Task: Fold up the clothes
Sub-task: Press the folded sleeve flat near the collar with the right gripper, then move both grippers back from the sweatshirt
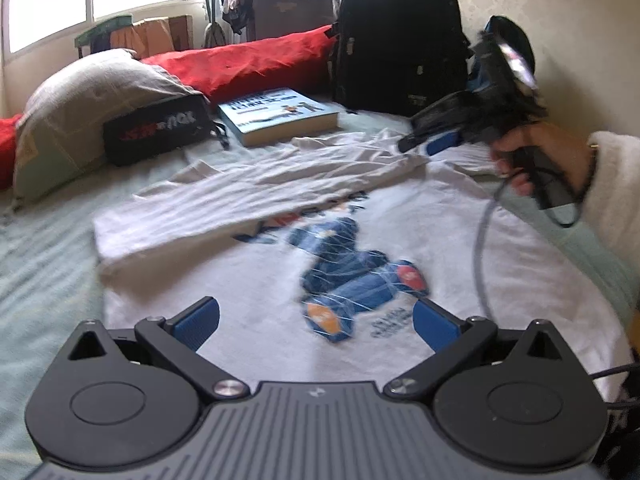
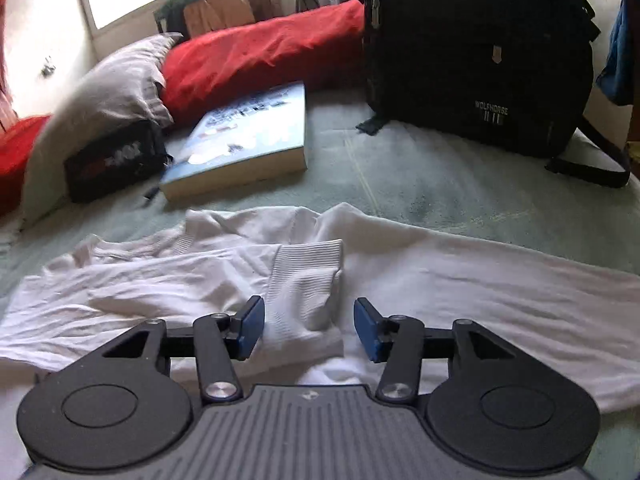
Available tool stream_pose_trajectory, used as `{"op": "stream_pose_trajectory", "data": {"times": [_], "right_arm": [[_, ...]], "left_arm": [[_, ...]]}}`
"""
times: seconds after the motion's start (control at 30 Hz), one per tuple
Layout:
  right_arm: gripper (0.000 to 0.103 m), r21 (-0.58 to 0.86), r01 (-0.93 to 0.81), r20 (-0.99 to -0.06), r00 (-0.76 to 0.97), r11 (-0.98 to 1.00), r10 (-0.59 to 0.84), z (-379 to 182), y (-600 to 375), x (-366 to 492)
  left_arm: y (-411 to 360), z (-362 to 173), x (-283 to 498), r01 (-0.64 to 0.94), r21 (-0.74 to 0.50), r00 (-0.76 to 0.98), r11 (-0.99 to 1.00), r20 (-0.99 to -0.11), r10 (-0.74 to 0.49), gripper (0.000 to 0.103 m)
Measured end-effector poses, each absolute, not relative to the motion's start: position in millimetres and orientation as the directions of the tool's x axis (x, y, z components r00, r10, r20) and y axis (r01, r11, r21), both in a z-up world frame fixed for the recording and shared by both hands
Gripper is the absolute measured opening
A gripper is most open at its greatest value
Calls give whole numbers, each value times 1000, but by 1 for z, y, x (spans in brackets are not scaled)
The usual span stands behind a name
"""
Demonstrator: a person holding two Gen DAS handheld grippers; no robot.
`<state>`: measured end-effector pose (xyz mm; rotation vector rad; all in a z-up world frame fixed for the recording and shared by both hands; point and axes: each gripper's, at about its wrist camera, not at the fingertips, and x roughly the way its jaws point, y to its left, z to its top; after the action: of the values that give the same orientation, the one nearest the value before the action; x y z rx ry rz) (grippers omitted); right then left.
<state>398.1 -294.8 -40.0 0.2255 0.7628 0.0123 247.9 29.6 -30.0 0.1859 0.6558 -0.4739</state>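
Left wrist view: my left gripper [image 1: 316, 322] hovers over the white shirt [image 1: 248, 256], jaws wide apart and holding nothing. The shirt lies flat on the pale green bed [image 1: 44, 264], printed side up, with one sleeve [image 1: 256, 188] folded across its upper part. My right gripper [image 1: 430, 140], in a hand [image 1: 536, 156] with a cream sleeve, hangs over the shirt's far edge; this part of the view is blurred.

Right wrist view: my right gripper [image 2: 309, 328] stands over the ribbed cuff [image 2: 306, 292] of the sleeve. Its jaws are apart: the cuff lies between them, touching or nearly touching the left pad and clear of the right, so nothing is clamped.

Beyond the shirt on the bed: a book [image 2: 244, 140], a black pouch [image 2: 114, 160], a grey pillow [image 2: 112, 92], a red blanket [image 2: 260, 56] and a black backpack [image 2: 476, 48].
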Motion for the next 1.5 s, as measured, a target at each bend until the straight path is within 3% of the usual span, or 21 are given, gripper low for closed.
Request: {"op": "stream_pose_trajectory", "data": {"times": [0.13,0.23,0.3,0.47,0.6,0.77,0.9,1.07,1.27,1.5], "right_arm": [[66,239,8,-660,735,971,156,-26,-293,375],[67,221,-34,-641,748,975,172,-19,-288,357],[68,207,-61,-628,757,976,181,-14,-285,346],[73,183,-93,-620,762,979,189,-14,-285,319],[73,183,-109,-627,753,977,201,-17,-291,301],[77,209,-131,-612,755,969,234,-12,-290,282],[79,210,-144,-616,748,967,245,-8,-285,266],[87,150,-141,-629,750,979,205,8,-292,234],[99,96,-204,-627,748,974,218,27,-289,188],[101,63,-349,-672,678,935,299,-28,-233,146]], "left_arm": [[43,-18,273,484,57,727,873,-581,-365,102],[52,-20,310,509,8,723,861,-547,-422,102],[53,-32,337,513,-31,702,858,-560,-441,102],[89,-78,382,307,-127,668,943,-677,-309,101],[107,-69,368,271,-83,687,959,-681,-252,101],[104,-51,362,345,-124,693,930,-635,-342,101],[93,-68,370,323,-48,630,945,-734,-252,101],[97,-24,342,311,-20,658,950,-717,-231,101],[79,37,279,443,102,655,891,-715,-244,102],[34,-30,203,552,102,595,828,-744,-305,102]]}}
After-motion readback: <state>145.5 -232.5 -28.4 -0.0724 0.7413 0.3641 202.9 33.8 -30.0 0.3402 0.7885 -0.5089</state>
